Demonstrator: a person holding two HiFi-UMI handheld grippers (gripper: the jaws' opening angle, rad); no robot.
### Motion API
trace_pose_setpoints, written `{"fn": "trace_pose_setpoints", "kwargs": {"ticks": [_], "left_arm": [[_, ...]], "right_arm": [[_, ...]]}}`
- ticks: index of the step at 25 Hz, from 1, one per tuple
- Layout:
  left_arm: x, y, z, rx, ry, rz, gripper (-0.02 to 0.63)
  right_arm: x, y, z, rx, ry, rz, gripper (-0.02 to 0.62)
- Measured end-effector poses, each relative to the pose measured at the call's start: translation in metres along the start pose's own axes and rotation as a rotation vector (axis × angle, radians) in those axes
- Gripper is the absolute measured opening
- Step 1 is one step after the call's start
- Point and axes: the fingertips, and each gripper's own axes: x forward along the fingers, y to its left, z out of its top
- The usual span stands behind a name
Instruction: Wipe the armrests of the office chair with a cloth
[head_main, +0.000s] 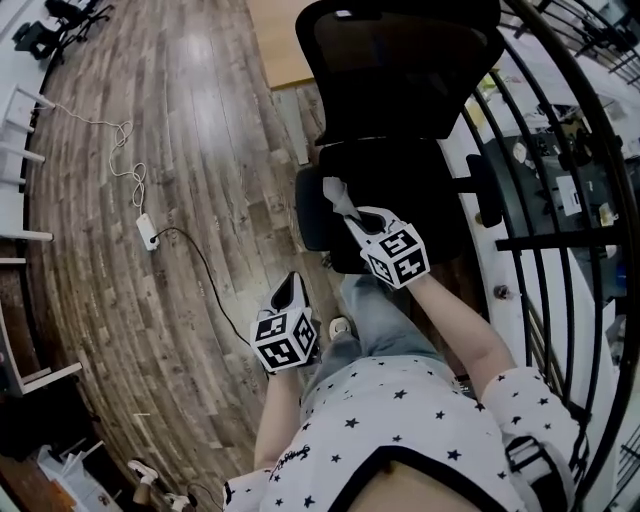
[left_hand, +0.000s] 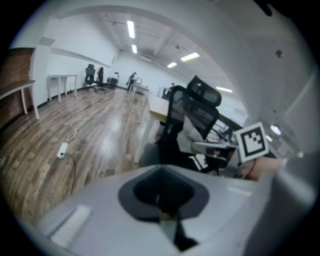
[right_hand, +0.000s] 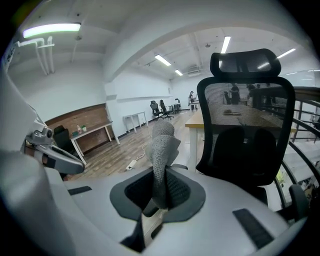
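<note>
A black mesh office chair (head_main: 400, 60) stands in front of me, with its left armrest (head_main: 308, 210) and right armrest (head_main: 489, 190) on either side of the seat. My right gripper (head_main: 352, 218) hovers over the seat's front left, shut on a grey cloth (head_main: 338, 195) that sticks up from its jaws (right_hand: 162, 150). The right gripper view shows the chair (right_hand: 245, 135) straight ahead. My left gripper (head_main: 288, 292) hangs lower, short of the left armrest, jaws together and empty. In its own view the chair (left_hand: 192, 117) lies ahead to the right.
A white power strip (head_main: 147, 230) with trailing cables lies on the wooden floor at left. A black metal railing (head_main: 560, 240) runs close along the chair's right side. A light wooden desk (head_main: 280, 40) stands behind the chair. White table legs (head_main: 20, 180) line the far left.
</note>
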Motion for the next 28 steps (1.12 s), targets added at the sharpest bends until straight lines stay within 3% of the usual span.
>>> {"fn": "trace_pose_setpoints", "kwargs": {"ticks": [7, 28], "left_arm": [[0.037, 0.008, 0.007, -0.048, 0.04, 0.036, 0.002], [0.099, 0.031, -0.004, -0.106, 0.114, 0.083, 0.002]], "right_arm": [[0.058, -0.039, 0.002, -0.035, 0.056, 0.004, 0.037], [0.195, -0.09, -0.026, -0.26, 0.239, -0.004, 0.037]]}}
